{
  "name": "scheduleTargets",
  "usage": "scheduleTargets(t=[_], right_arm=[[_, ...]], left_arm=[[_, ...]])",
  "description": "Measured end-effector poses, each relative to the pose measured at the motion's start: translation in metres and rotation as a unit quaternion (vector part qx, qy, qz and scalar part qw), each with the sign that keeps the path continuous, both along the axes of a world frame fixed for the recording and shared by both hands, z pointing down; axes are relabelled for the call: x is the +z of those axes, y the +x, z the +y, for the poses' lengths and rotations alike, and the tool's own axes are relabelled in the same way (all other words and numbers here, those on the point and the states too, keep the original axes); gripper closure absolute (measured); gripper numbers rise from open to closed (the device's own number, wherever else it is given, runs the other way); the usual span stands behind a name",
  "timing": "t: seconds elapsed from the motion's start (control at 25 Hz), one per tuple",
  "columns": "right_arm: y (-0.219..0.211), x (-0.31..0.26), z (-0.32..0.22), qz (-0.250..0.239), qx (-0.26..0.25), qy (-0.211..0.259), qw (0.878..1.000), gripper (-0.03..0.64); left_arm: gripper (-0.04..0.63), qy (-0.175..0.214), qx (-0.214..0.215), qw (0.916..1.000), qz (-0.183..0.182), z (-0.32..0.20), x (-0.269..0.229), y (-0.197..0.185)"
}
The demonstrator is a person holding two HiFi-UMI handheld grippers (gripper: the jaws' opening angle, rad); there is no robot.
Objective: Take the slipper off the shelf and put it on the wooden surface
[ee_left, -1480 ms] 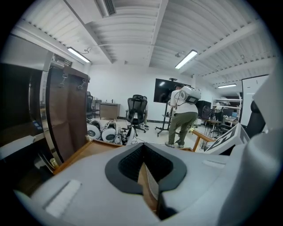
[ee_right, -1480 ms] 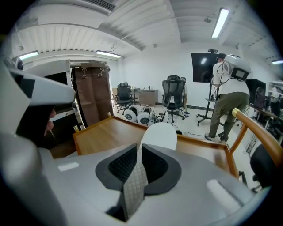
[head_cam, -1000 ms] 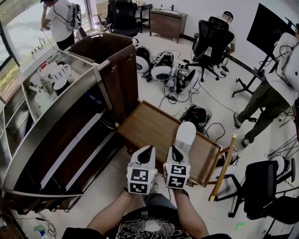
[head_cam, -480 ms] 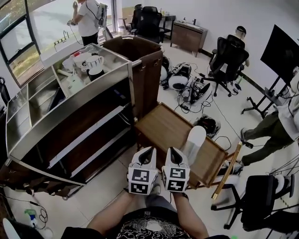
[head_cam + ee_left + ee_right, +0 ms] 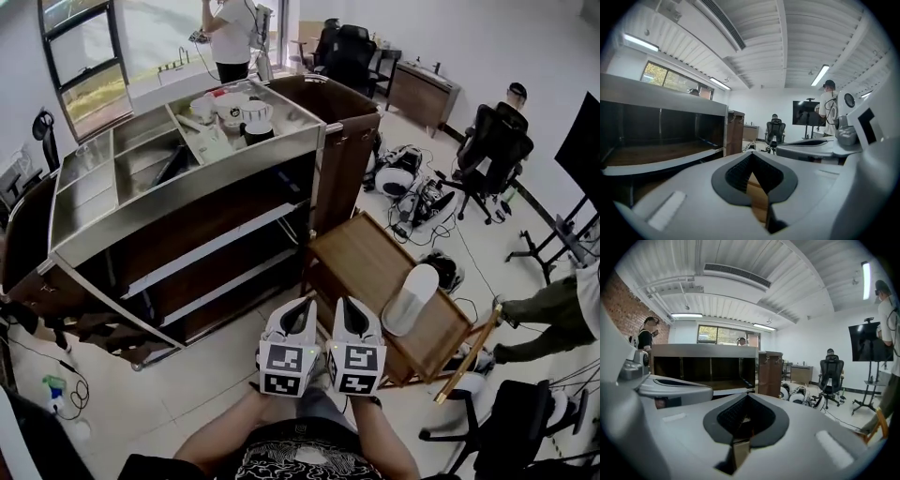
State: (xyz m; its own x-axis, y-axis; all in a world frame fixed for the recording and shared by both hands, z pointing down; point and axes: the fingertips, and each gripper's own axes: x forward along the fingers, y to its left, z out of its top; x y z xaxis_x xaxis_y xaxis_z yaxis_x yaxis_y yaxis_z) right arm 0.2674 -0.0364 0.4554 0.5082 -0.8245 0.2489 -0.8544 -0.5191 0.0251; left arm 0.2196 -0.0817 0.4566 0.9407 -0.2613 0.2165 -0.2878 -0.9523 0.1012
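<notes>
White and long, the soft slipper lies flat on the brown wooden table, right of the middle in the head view. It is well apart from the big steel and dark wood shelf unit in the upper left. We think the job is done, because the slipper rests where it should.

We hold our left gripper and right gripper side by side low in the frame, close to our body. Both have their jaws pressed together with nothing between them. We think they sit like this because there is nothing left to carry.
</notes>
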Motion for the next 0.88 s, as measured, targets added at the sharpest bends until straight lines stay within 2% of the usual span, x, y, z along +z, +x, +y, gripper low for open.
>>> scheduleTargets(t=[0.4, 0.88], right_arm=[[-0.101, -0.023, -0.040, 0.014, -0.109, 0.031, 0.993, 0.617], [-0.197, -0.044, -0.067, 0.013, -0.212, 0.060, 0.975, 0.617]], left_arm=[[0.591, 0.013, -0.103, 0.9943, 0.025, -0.032, -0.025, -0.103], [0.591, 0.032, -0.203, 0.9781, 0.034, -0.050, -0.043, -0.203]])
